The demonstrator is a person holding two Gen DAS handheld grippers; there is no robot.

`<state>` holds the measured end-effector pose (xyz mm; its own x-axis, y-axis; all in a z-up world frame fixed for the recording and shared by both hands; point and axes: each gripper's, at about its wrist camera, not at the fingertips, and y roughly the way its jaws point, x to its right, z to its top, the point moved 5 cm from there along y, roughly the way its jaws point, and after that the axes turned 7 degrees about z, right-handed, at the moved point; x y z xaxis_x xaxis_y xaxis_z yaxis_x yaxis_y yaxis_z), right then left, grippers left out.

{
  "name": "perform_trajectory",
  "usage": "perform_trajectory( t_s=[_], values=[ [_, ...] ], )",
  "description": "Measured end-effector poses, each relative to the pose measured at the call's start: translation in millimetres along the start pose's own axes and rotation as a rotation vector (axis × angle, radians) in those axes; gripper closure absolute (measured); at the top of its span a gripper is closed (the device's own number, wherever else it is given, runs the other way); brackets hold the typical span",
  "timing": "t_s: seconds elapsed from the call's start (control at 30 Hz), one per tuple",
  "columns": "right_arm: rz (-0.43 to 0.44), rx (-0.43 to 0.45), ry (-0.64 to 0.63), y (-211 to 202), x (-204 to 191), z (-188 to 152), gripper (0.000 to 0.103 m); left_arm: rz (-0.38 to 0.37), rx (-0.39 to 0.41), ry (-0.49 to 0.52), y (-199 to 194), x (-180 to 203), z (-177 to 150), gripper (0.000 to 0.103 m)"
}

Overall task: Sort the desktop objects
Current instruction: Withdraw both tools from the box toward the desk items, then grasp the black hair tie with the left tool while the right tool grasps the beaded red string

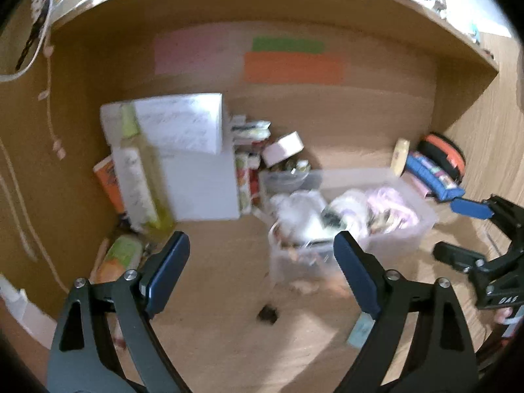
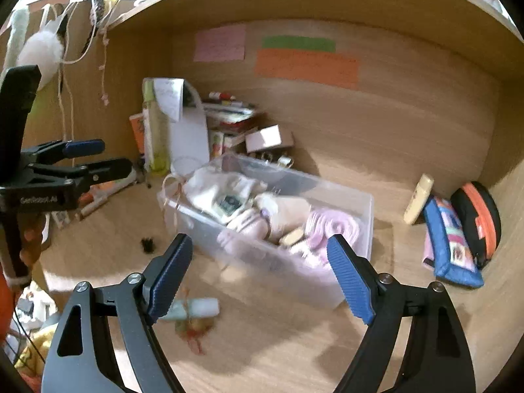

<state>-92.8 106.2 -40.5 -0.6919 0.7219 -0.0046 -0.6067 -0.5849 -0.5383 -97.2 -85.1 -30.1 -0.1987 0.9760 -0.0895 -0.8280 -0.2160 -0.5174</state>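
Both tongs, left gripper (image 1: 262, 262) and right gripper (image 2: 258, 262), were held released and empty; the small tube (image 2: 196, 308) could be nudged aside, since motion blur suggested haste.

The wood-grain tan surface (image 2: 327, 170) carries a clear, colourless plastic bin (image 2: 357, 229) of pink and cream soft things. On the tan back wall hang a pale pink paper sheet (image 2: 220, 43), a green paper strip (image 2: 298, 44) and an orange paper sheet (image 2: 306, 69). A blue patterned fabric pouch (image 2: 448, 245) lies beside a black round case with orange trim (image 2: 479, 222). A cream-yellow tube (image 2: 419, 198) stands near them. A small black clip (image 2: 148, 245) shows dark. Both grippers have blue ribbed pads on black frames.
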Motion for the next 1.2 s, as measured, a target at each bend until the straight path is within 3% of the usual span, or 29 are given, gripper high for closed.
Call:
perform_trajectory(
  t_s=[0.37,0.5,0.73,0.9,1.03,1.2],
  values=[
    [0.111,-0.201,-0.046,17,-24,-52,0.021,-0.018,-0.112,0.052,3,-14,-49,0.013],
    [0.156,-0.239,-0.102,24,-40,-64,0.021,-0.039,-0.185,0.070,23,-7,-66,0.030],
    [0.137,-0.300,-0.191,43,-52,-75,0.021,-0.090,-0.256,0.098,49,10,-82,0.039],
    [0.171,-0.337,-0.153,55,-45,-76,0.027,-0.106,-0.305,0.123,65,15,-86,0.042],
    [0.177,-0.361,-0.152,64,-42,-76,0.042,-0.119,-0.324,0.139,74,18,-85,0.048],
    [0.194,-0.378,-0.150,71,-41,-76,0.044,-0.129,-0.334,0.131,83,15,-83,0.053]
  ],
)
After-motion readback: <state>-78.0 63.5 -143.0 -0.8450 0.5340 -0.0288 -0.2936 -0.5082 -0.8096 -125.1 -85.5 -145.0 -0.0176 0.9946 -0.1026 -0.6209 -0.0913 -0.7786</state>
